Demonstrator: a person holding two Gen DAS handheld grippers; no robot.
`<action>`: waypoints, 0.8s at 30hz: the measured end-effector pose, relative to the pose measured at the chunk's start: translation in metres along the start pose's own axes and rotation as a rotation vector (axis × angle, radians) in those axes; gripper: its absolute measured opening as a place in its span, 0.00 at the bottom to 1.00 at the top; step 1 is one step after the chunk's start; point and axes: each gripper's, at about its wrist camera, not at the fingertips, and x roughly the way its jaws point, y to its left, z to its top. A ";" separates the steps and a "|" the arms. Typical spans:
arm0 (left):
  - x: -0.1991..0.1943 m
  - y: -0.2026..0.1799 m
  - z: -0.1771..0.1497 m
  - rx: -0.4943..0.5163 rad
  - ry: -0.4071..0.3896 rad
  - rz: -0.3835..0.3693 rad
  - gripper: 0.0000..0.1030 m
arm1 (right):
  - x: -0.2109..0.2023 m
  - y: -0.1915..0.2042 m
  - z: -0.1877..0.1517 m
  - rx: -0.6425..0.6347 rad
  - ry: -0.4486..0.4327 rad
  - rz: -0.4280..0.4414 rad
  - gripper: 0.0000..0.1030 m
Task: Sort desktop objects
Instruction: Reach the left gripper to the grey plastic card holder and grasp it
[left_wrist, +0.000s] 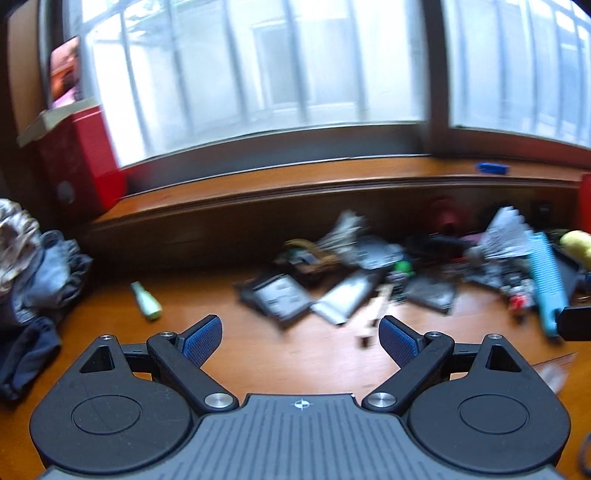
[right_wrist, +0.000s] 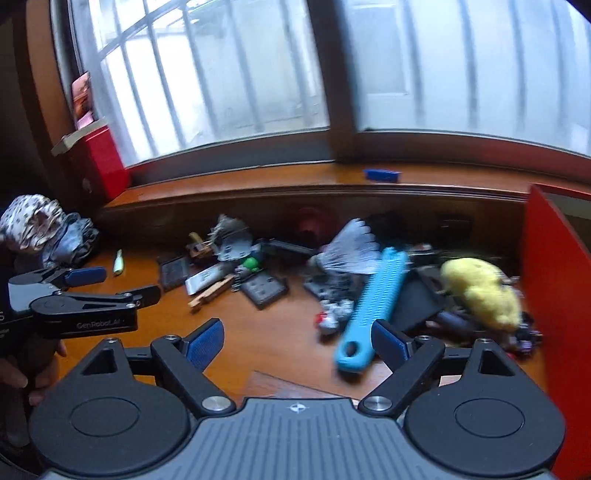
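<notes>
Hovering above wooden desk (left_wrist: 258, 369), left gripper (left_wrist: 301, 341) spread wide, empty; blurred clutter pile (left_wrist: 388, 273) at 1 o'clock, one pale green tube (left_wrist: 147, 300) at 10.

Right view: right gripper (right_wrist: 297, 341) agape, empty; one blue comb (right_wrist: 373, 302) at 1 o'clock, one yellow plush (right_wrist: 480, 288) at 2, one red box (right_wrist: 554, 295) at 3.

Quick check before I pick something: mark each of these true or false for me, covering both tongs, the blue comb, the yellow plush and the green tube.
1. Both tongs, left and right, are open and empty. True.
2. The blue comb stands upright. False: it lies flat on the desk.
3. The yellow plush lies right of the comb. True.
4. The green tube sits on the windowsill. False: it lies on the desk.
</notes>
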 end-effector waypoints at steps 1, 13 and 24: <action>0.004 0.010 -0.003 -0.007 0.009 0.017 0.90 | 0.015 0.015 0.004 -0.026 0.015 0.032 0.86; 0.044 0.089 -0.035 -0.186 0.120 0.084 0.90 | 0.195 0.142 0.055 -0.309 0.141 0.193 0.79; 0.076 0.104 -0.031 -0.218 0.128 0.046 0.90 | 0.265 0.155 0.058 -0.375 0.173 0.170 0.65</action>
